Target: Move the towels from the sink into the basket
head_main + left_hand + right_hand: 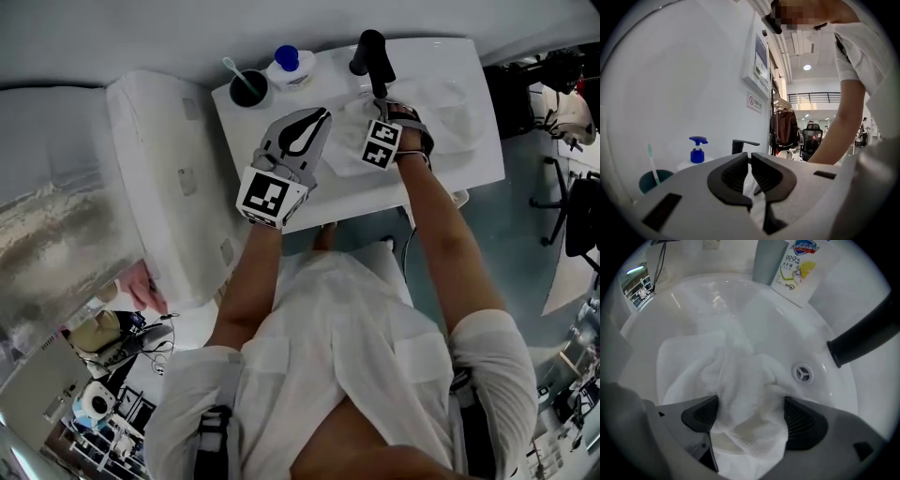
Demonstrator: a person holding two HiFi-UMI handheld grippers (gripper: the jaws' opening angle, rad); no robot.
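White towels lie crumpled in the white sink, next to the drain. My right gripper is down in the basin with its jaws spread wide. A bunch of towel fills the gap between its pads. In the head view the right gripper is over the towels beside the black faucet. My left gripper hovers over the counter left of the basin, jaws together and empty. A white slotted container, seemingly the basket, stands left of the counter.
A dark cup with a toothbrush and a blue-capped pump bottle stand at the counter's back left. A soap bottle and a grey cup sit on the basin's rim. The faucet spout reaches over the sink.
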